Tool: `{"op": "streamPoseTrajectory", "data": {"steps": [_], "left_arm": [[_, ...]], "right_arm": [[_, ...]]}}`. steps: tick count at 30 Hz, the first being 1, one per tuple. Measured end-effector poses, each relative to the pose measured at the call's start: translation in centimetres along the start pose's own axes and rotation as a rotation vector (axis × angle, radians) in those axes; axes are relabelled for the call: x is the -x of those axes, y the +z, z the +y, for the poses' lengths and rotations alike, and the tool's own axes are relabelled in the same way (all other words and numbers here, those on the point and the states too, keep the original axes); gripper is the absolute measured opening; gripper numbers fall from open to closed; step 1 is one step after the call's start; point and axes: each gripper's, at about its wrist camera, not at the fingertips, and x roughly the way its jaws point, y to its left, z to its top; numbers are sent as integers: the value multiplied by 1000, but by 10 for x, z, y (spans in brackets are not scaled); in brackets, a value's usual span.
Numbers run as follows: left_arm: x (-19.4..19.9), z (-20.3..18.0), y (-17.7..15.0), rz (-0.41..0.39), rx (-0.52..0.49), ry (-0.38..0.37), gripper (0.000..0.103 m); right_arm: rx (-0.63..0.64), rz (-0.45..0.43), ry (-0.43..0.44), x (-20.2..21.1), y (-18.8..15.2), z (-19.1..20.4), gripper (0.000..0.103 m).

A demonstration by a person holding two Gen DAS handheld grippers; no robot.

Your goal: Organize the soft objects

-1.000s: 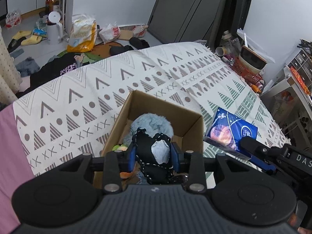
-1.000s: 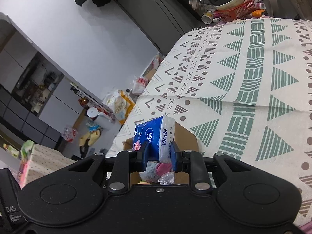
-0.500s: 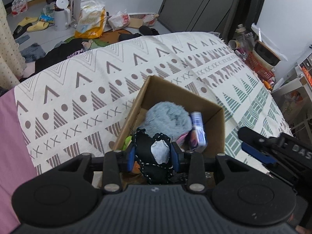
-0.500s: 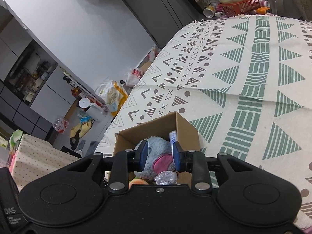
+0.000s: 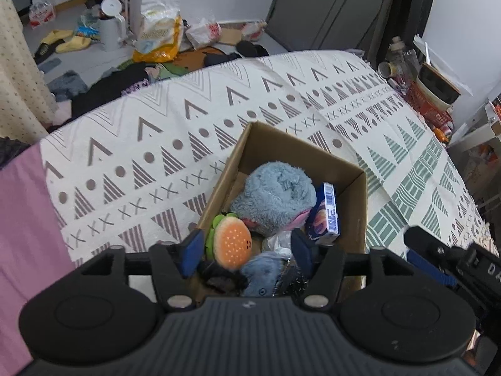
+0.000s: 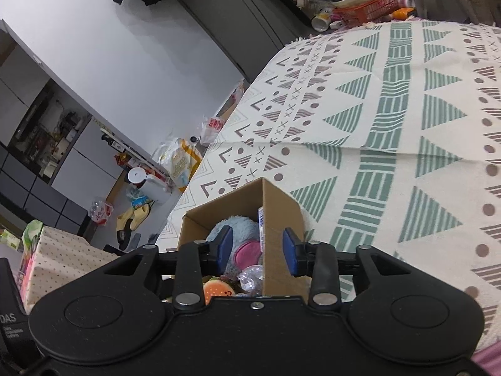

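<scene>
Change since earlier: the black mesh bundle that sat clamped in the left gripper (image 5: 245, 249) a second ago is out of its grip and lies low in the cardboard box (image 5: 358, 206); the blue tissue pack (image 5: 325, 214) that the right gripper (image 6: 257, 248) carried now stands on edge inside the box.
Box contents: fluffy blue plush (image 5: 275, 195) in the middle, its pink patch facing the right wrist camera; burger plush (image 5: 231, 240) at the near left side; tissue pack wedged between the blue plush and the right wall; a crinkled clear wrapper (image 5: 278, 241) and dark mesh fabric (image 5: 225, 277) at the near end, partly hidden behind the gripper body.
Left gripper: jaws opening, stand wide apart over the near end of the box; burger plush and wrapper show between the pads, nothing pressed.
Right gripper: jaws opening, moderate gap, pads clear of everything; the box's near corner and the blue plush show between them.
Box position: open-topped, upright on a bed covered by a cream blanket (image 5: 162, 144) with brown and green geometric print.
Surroundings: pink sheet (image 5: 25, 235) at the blanket's edge; floor beyond strewn with bags, yellow slippers (image 5: 67, 42), a white kettle (image 5: 111, 28); red basket (image 6: 368, 11) of clutter by the far end of the bed.
</scene>
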Motion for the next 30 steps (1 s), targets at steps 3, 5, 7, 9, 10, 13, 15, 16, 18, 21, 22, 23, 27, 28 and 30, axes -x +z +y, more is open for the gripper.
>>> {"op": "streamPoseTrajectory", "data": {"steps": [3, 5, 7, 9, 10, 13, 15, 16, 18, 21, 22, 23, 27, 28, 30], "left_arm": [[12, -5, -1, -24, -11, 3, 66], [20, -10, -2, -30, -21, 6, 69], [27, -16, -5, -38, -36, 6, 72], [35, -21, -8, -47, -48, 8, 73], [39, -24, -10, -52, -53, 7, 74], [49, -32, -15, -61, -68, 4, 77], [56, -37, -19, -63, -78, 11, 79], [60, -39, -20, -62, -79, 11, 81], [67, -43, -24, -62, -84, 12, 82], [79, -47, -29, -74, -89, 19, 83], [83, -48, -31, -80, -94, 22, 84], [87, -50, -32, -84, -100, 27, 84], [103, -56, -39, -86, -133, 28, 87], [107, -58, -41, -91, -145, 33, 87], [116, -60, -46, -101, -160, 38, 89]], "right_arm": [[-8, -9, -4, 14, 1, -8, 47], [-11, -12, -10, 23, 1, -13, 55], [-6, -14, -15, 34, 2, -17, 58], [-4, -10, -18, 44, 2, -21, 62], [-1, -10, -19, 49, 3, -23, 66], [16, -13, -32, 64, 4, -23, 79], [34, -11, -34, 73, 4, -23, 84], [39, -7, -34, 77, 5, -24, 87], [49, -5, -35, 85, 5, -24, 92], [76, -8, -45, 100, 5, -22, 98], [82, -7, -43, 104, 5, -22, 102], [90, -5, -42, 108, 5, -21, 103], [122, 1, -38, 125, 3, -17, 103], [140, 0, -44, 130, 3, -16, 103], [166, -2, -54, 140, 1, -13, 103]]}}
